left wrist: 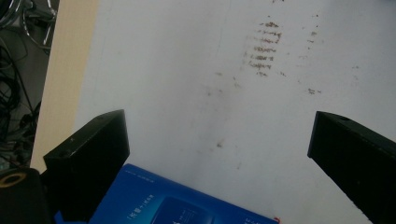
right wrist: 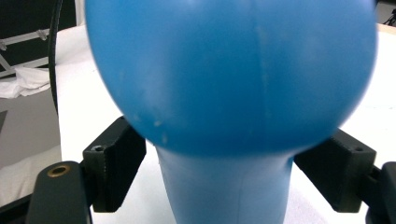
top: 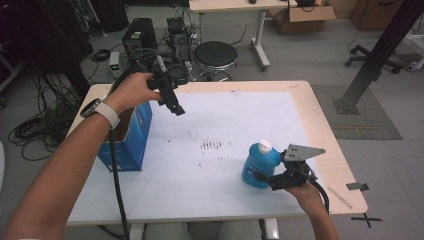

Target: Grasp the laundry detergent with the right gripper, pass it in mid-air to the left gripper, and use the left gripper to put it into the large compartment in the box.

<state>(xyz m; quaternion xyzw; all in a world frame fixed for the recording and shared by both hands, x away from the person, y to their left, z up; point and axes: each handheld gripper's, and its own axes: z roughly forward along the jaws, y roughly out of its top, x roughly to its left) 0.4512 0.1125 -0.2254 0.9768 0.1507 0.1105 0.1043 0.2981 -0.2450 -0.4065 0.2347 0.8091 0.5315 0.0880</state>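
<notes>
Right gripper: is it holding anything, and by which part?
The right gripper has its jaws around the narrow waist of the blue plastic bottle with a white cap; whether they are pressing on it cannot be told.

Blue plastic bottle (top: 260, 165) with a white cap, standing on the white table surface toward 4 o'clock, tilted slightly with its cap leaning toward 1 o'clock. In the right gripper view its rounded blue body (right wrist: 231, 74) loomed large and narrowed to a waist set between the two black jaws. Blue box (top: 131, 135) stood at the 9 o'clock table edge, well apart from the bottle; its printed face (left wrist: 177, 205) carried pale lettering.
</notes>
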